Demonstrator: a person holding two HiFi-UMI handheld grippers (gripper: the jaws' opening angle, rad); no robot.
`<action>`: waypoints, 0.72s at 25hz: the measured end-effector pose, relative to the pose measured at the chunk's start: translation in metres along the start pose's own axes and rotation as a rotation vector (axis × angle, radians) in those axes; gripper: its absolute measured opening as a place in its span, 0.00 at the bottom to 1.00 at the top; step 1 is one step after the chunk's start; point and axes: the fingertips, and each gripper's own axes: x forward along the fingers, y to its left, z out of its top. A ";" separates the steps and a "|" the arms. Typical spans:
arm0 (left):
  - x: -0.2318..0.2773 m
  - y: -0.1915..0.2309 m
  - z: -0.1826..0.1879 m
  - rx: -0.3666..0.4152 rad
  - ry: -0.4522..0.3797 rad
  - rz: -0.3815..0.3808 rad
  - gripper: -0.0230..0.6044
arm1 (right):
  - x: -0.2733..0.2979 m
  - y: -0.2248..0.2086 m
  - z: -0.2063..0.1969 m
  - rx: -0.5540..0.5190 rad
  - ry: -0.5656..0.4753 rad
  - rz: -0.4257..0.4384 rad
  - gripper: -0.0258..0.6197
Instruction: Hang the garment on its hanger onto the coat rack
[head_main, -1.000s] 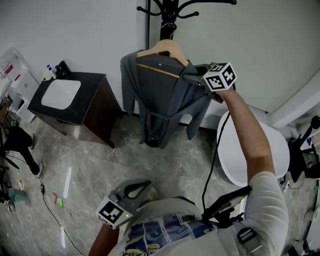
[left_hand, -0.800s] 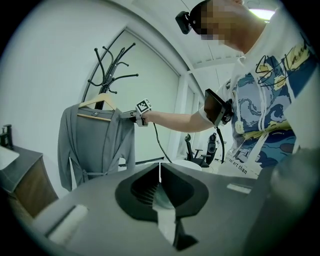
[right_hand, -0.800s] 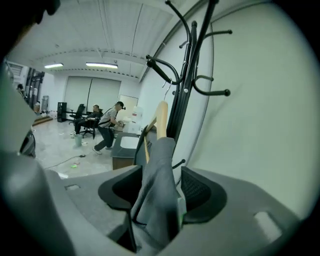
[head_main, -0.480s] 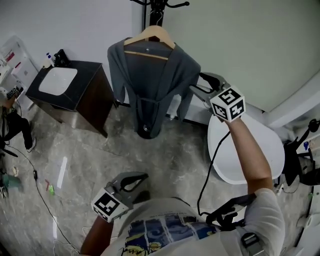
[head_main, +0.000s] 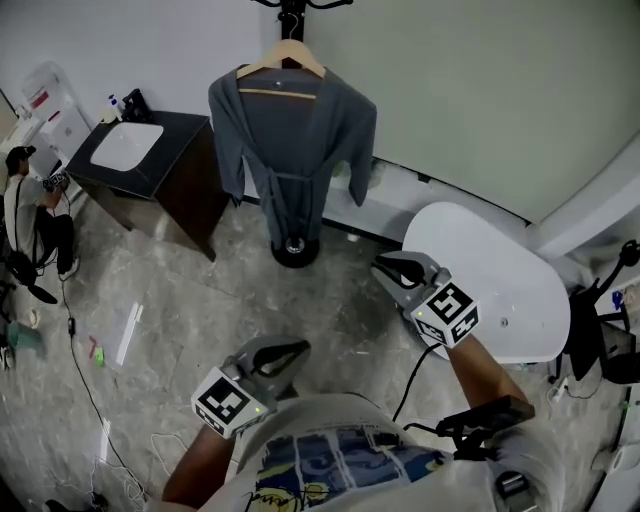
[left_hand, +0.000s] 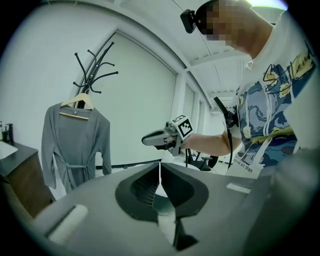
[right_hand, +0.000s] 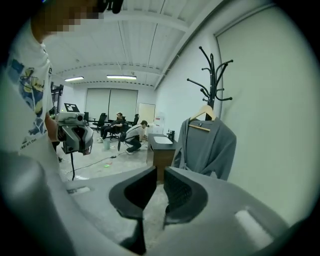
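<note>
A grey robe (head_main: 290, 140) hangs on a wooden hanger (head_main: 283, 62) from the black coat rack (head_main: 292, 10) by the wall, touched by neither gripper. My right gripper (head_main: 385, 268) is well short of it, above the floor beside the white table; its jaws are closing, with a narrow gap and nothing between them. In the right gripper view the robe (right_hand: 207, 147) hangs ahead to the right of the jaws. My left gripper (head_main: 297, 350) stays low near my body, shut and empty. The left gripper view shows the robe (left_hand: 75, 145) at far left.
A dark cabinet with a white top (head_main: 150, 170) stands left of the rack. A white round table (head_main: 500, 290) sits at right, with a black chair (head_main: 600, 335) beyond it. A person (head_main: 30, 210) crouches at far left. Cables lie on the floor.
My right gripper has let go of the robe's shoulder and drawn back down toward my body. The robe now hangs freely from the rack. The left gripper has barely moved.
</note>
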 end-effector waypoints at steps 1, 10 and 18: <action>0.000 -0.009 -0.002 -0.005 -0.001 0.004 0.06 | -0.007 0.010 -0.005 0.013 -0.004 0.008 0.10; -0.007 -0.079 -0.018 -0.034 0.002 0.046 0.05 | -0.064 0.095 -0.039 0.074 -0.024 0.110 0.04; 0.004 -0.135 -0.031 -0.039 0.025 0.003 0.05 | -0.102 0.141 -0.051 0.031 -0.027 0.155 0.04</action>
